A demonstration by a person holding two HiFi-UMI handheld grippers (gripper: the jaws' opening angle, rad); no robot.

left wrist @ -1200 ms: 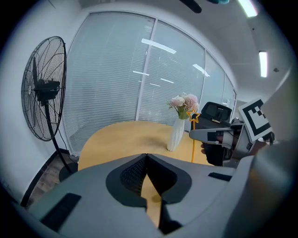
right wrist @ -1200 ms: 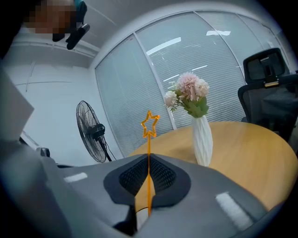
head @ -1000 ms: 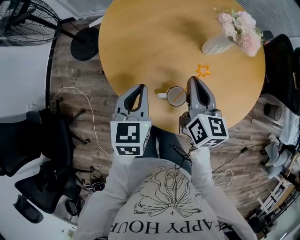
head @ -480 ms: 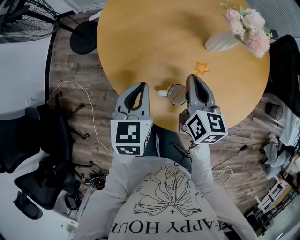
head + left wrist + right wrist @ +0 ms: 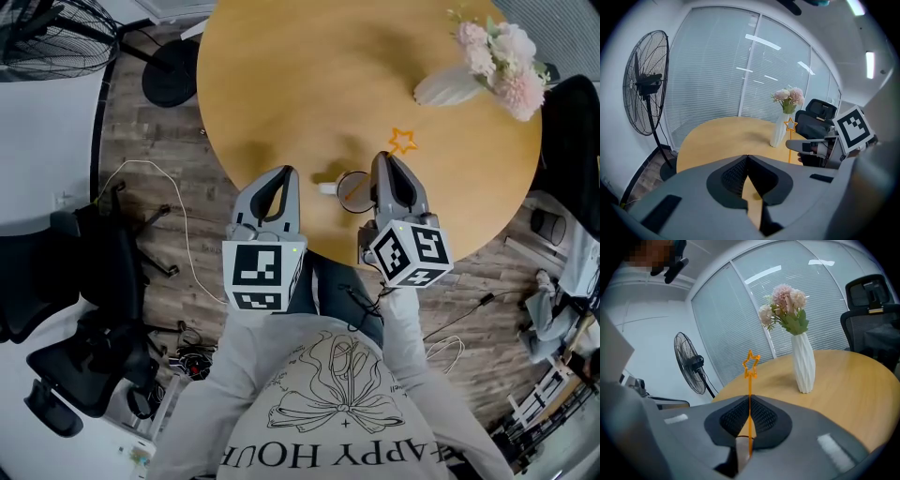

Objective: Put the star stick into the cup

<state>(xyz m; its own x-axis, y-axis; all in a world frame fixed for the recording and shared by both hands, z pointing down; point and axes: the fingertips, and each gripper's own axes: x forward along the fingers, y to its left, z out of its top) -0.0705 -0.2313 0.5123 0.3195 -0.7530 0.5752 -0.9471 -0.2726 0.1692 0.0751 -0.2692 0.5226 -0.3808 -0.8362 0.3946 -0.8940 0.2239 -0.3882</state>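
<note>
Reading head view first: right gripper (image 5: 386,161) was pinched shut on the star stick (image 5: 404,141). Star sat centre-right, lower end slanting into the cup (image 5: 338,197) mouth near the table (image 5: 309,84) edge. Left gripper (image 5: 281,174) sat left of the cup, jaws together. How deep the stick tip reached was unreadable.

Left gripper view: jaws closed on nothing. Cup was hidden behind the gripper body; only the star and the right jaws showed at right.

Right gripper view: pads clamped mid-stick, star upright at centre. Pale shape under the jaws was probably the cup, hard to tell.

Risk: letting go at this tilt could lever the stick over the rim or tip the unheld cup.
</note>
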